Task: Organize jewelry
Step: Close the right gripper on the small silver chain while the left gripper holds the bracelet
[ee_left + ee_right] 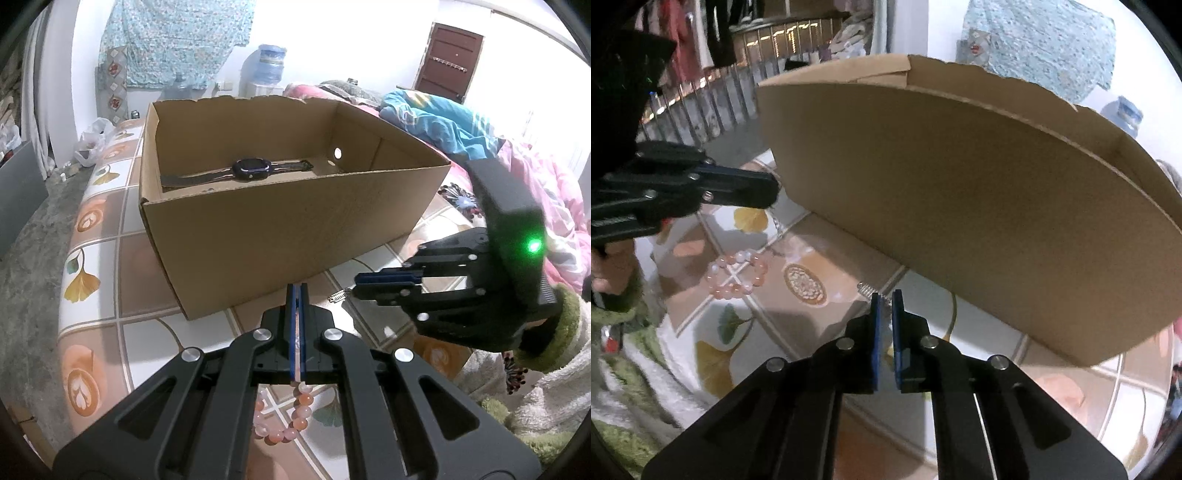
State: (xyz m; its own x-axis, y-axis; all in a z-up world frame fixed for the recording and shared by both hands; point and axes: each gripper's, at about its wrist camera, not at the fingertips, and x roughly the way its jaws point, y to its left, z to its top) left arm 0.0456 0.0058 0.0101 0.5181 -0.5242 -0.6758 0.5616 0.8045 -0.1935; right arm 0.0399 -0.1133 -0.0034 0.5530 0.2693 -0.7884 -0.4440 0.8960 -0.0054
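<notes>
An open cardboard box stands on the patterned table, with a dark wristwatch lying inside. My left gripper is shut just before the box's near wall. A pink bead bracelet hangs from between its pads; in the right wrist view the bracelet shows under the left gripper. My right gripper is shut on a small silver hair clip, held low beside the box. The clip also shows at the right gripper's tip in the left wrist view.
The table has a tiled cloth with leaf and latte prints. A bed with pink and blue bedding lies to the right. A water dispenser stands by the far wall. A plastic bag sits past the table's far left corner.
</notes>
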